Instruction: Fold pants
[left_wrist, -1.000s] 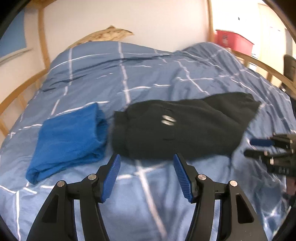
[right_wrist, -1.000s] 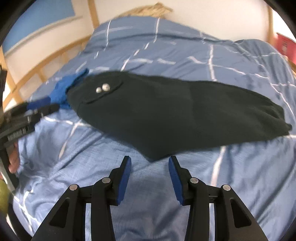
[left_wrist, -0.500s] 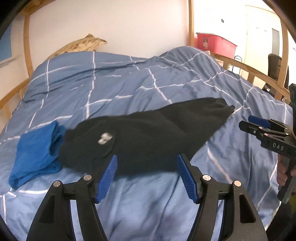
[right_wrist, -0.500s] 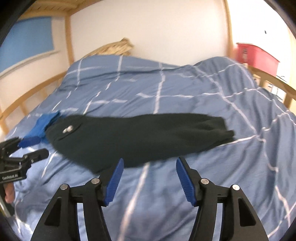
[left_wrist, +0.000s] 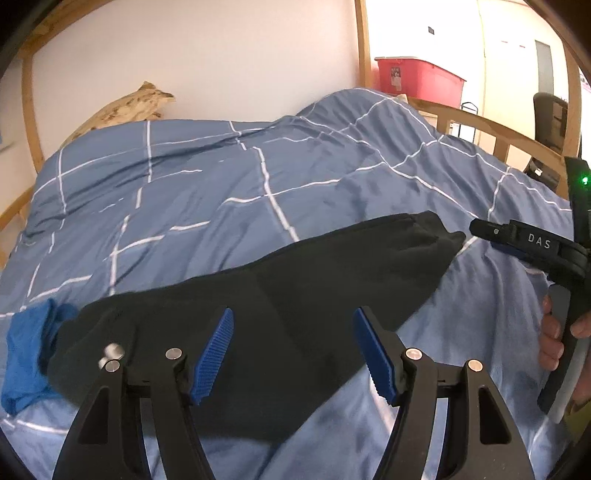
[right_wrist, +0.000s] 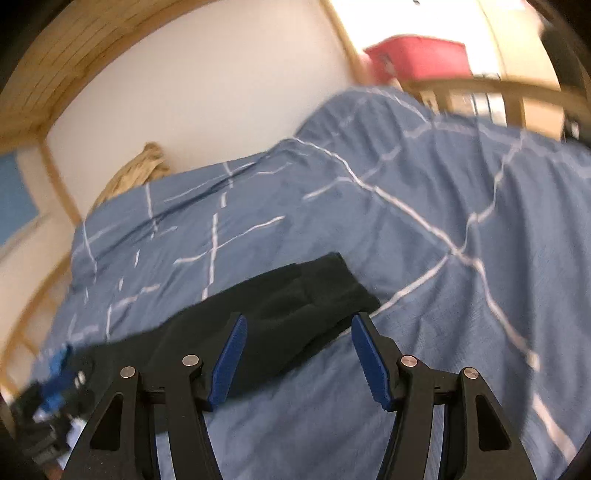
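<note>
Black pants (left_wrist: 280, 295) lie folded lengthwise on the blue checked duvet (left_wrist: 207, 195), waist with metal snaps (left_wrist: 112, 354) at the left, leg ends (left_wrist: 424, 236) at the right. My left gripper (left_wrist: 293, 350) is open and empty, hovering over the middle of the pants. My right gripper (right_wrist: 295, 354) is open and empty above the leg ends (right_wrist: 328, 284). In the left wrist view the right gripper (left_wrist: 524, 243) shows beside the leg ends.
A folded blue garment (left_wrist: 26, 350) lies against the waist end. A tan pillow (left_wrist: 125, 107) sits at the headboard. A wooden bed rail (left_wrist: 491, 129) runs along the right, with a red bin (left_wrist: 417, 77) behind it.
Both grippers have moved in over the pants and swung rightward. The right gripper has shifted to the leg ends. Both stay open and empty; the pants have not moved.
</note>
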